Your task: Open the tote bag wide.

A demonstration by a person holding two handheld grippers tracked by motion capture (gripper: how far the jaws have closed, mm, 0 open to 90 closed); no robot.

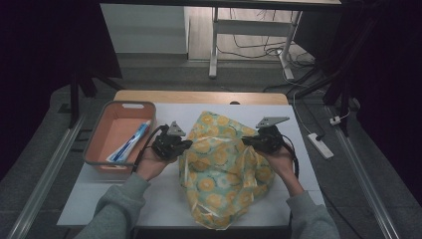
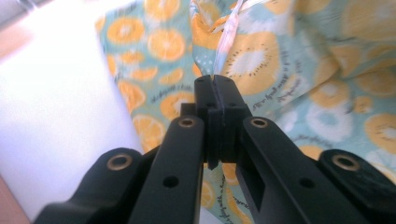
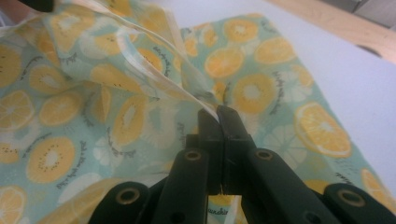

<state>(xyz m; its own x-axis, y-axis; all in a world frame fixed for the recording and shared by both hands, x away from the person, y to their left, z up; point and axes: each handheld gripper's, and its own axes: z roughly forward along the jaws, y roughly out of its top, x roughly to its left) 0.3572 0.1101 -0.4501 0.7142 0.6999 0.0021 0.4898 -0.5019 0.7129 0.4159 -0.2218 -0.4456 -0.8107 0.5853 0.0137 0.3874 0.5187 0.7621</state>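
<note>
An orange tray (image 1: 102,130) is being kept at the table's (image 1: 303,149) 9 o'clock edge, with a blue-and-white tube (image 1: 130,143) lying inside it toward its 3 o'clock wall. Just at the tray's 3 o'clock side, the left gripper (image 1: 185,144) is being held in the person's left hand (image 1: 151,164); its jaws are being pressed fully together on a thin edge of the fruit-print bag (image 1: 221,169), as seen in the left gripper view (image 2: 215,81). The bag, patterned with orange and kiwi slices, is being supported at the table's centre, spreading toward 6 o'clock. At the bag's 3 o'clock side, the right gripper (image 1: 246,142) is being held with jaws likewise clamped shut on a bag edge (image 3: 217,112). A white power strip (image 1: 320,145) is lying on the floor at 3 o'clock.
</note>
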